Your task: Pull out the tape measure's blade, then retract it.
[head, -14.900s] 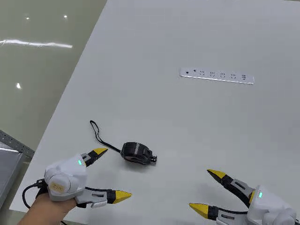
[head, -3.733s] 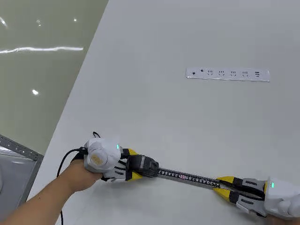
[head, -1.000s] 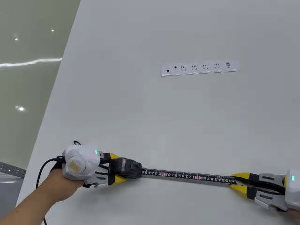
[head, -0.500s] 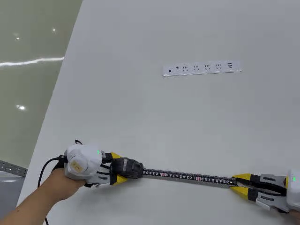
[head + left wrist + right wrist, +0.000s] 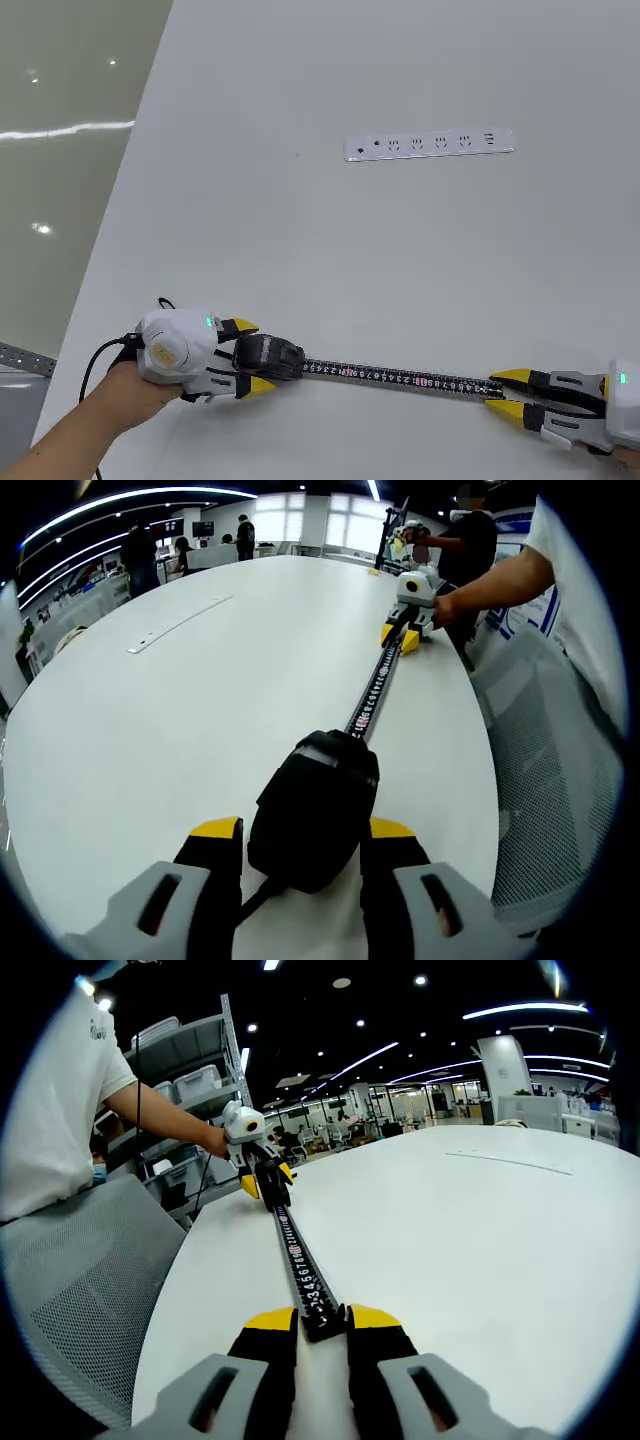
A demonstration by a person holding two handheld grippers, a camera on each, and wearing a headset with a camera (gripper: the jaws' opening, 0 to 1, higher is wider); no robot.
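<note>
The black tape measure [image 5: 272, 357] rests on the white table [image 5: 350, 250] near its front left edge, and my left gripper [image 5: 250, 355] is shut on its case. In the left gripper view the case [image 5: 315, 810] sits between the yellow fingertips [image 5: 215, 830]. The blade [image 5: 400, 378] runs out to the right, flat along the table. My right gripper [image 5: 506, 391] is shut on the blade's end hook [image 5: 322, 1322], which lies between its yellow tips. Each gripper shows at the far end of the blade in the other's view: the right gripper [image 5: 400, 635], the left gripper [image 5: 265, 1185].
A white power strip [image 5: 430, 144] lies across the middle of the table, far beyond the blade. The table's left edge [image 5: 110, 215] drops to a glossy floor. A grey mesh chair [image 5: 80, 1270] stands by the table's near edge. People stand in the background.
At first the tape measure lay loose between two open grippers. Since then the left gripper took the case and the right drew the blade out rightwards. Over the last second its length barely changes.
</note>
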